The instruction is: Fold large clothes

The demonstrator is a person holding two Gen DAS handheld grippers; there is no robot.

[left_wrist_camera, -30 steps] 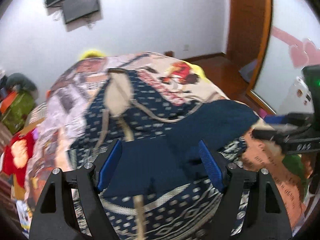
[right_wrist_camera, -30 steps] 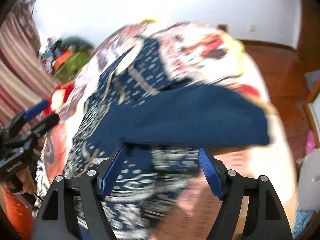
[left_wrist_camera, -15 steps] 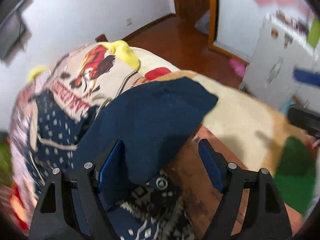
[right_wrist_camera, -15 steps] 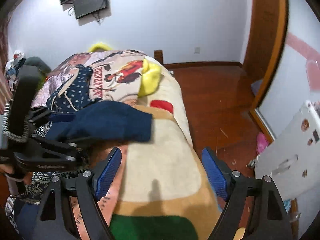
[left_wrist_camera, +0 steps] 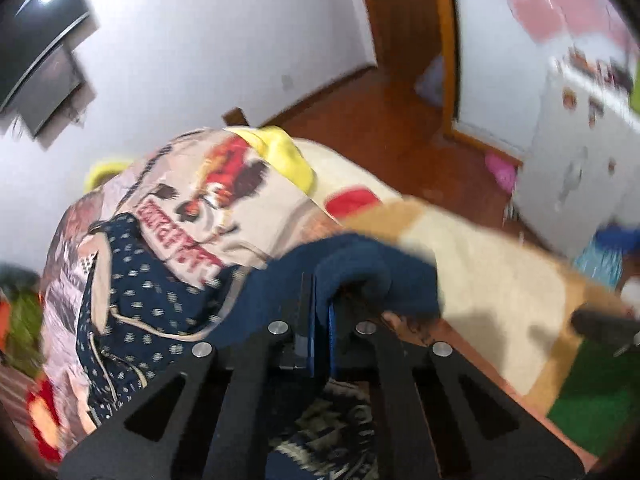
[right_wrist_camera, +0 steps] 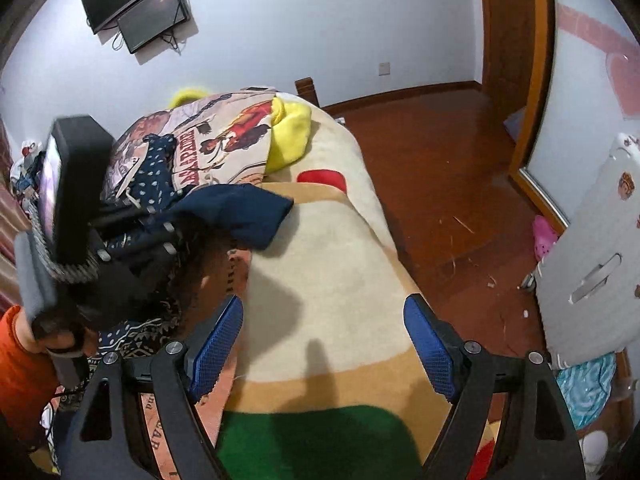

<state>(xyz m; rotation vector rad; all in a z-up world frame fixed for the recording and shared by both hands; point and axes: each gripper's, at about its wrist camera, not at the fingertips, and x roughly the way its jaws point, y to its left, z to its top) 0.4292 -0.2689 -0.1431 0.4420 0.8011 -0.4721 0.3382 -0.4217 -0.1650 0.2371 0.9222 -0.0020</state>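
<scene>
a: what are the left tongs (left_wrist_camera: 320, 312) up to?
b: their jaws have just snapped together, and a fold of the dark blue garment (left_wrist_camera: 360, 276) is pinched between the blue pads.
a: where does the garment lie?
b: on the bed (right_wrist_camera: 340, 280), over the cream and tan blanket, with its free corner (right_wrist_camera: 276, 208) drooping toward the bed's right side. behind it lies a navy dotted cloth (right_wrist_camera: 156, 176) on a printed cartoon cover (right_wrist_camera: 224, 140), beside a yellow pillow (right_wrist_camera: 290, 132).
a: and the right tongs (right_wrist_camera: 324, 344)?
b: spread wide, nothing between the pads, hanging above bare blanket near the green patch (right_wrist_camera: 312, 440), well apart from the garment.
a: anyone visible?
b: an orange sleeve (right_wrist_camera: 20, 360) at the left edge of the right view.
</scene>
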